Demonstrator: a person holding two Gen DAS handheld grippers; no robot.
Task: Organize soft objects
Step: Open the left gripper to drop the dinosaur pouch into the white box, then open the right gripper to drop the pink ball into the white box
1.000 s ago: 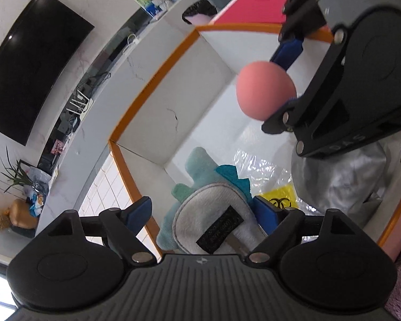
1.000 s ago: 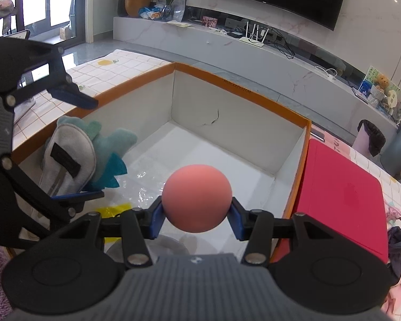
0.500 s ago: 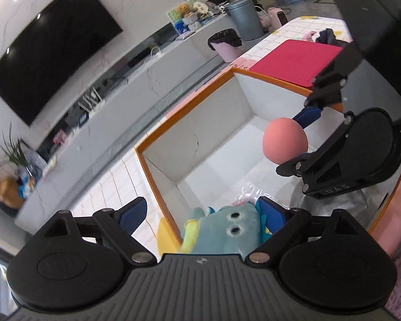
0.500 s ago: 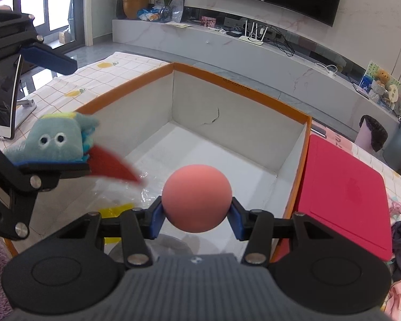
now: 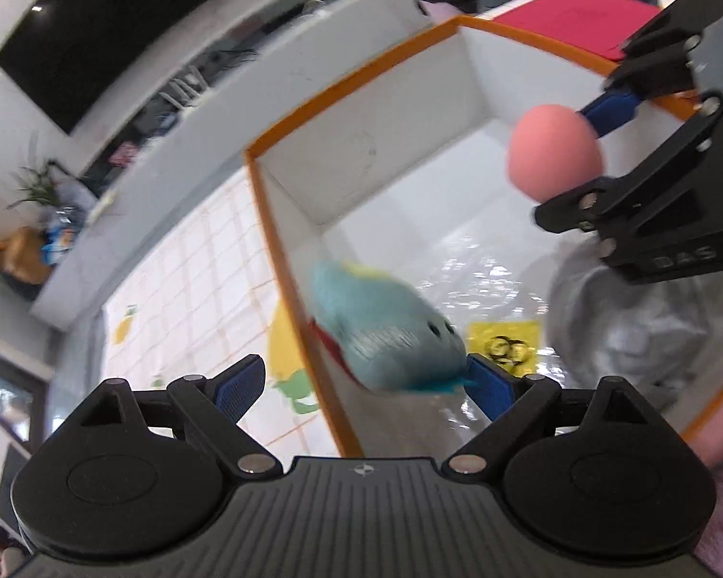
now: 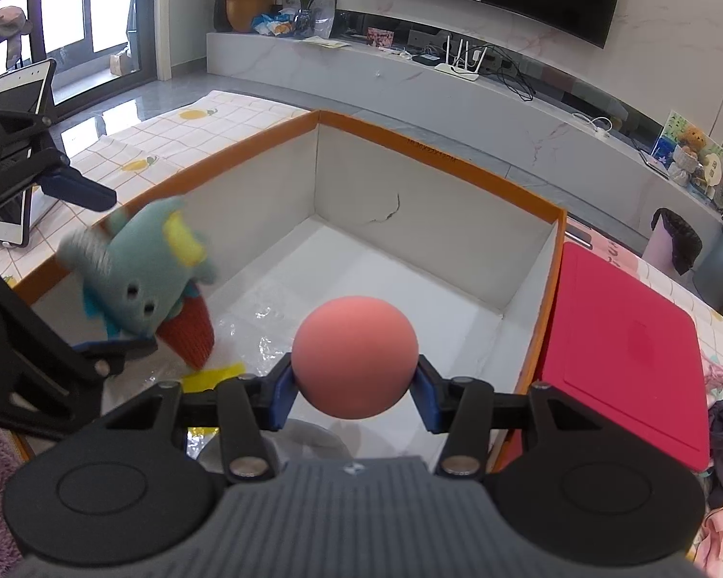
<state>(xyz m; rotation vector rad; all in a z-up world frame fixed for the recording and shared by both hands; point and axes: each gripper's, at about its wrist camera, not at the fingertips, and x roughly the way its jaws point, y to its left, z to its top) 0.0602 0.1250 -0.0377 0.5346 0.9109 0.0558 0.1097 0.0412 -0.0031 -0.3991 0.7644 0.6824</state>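
Note:
A teal plush toy [image 5: 385, 332] with a red underside is blurred in mid-air just inside the left wall of the orange-rimmed white box [image 5: 352, 67]. In the right wrist view the plush toy [image 6: 144, 274] tumbles next to the box's left wall [image 6: 246, 202]. My left gripper [image 5: 361, 385] is open, its jaws wide apart, with the toy loose in front of its right finger. My right gripper [image 6: 354, 385] is shut on a pink ball [image 6: 355, 356] and holds it above the box; the ball also shows in the left wrist view [image 5: 554, 154].
Crinkled clear plastic [image 5: 472, 279], a yellow packet [image 5: 506, 342] and a silver-grey bag [image 5: 626, 327] lie on the box floor. A red mat [image 6: 622, 356] lies right of the box. A checked cloth [image 5: 188, 289] covers the table to the left. A phone on a stand [image 6: 14, 106] is at far left.
My left gripper has swung and tilted over the box's left wall. The teal plush has come free of its fingers and is falling into the box. The right gripper and ball have stayed put.

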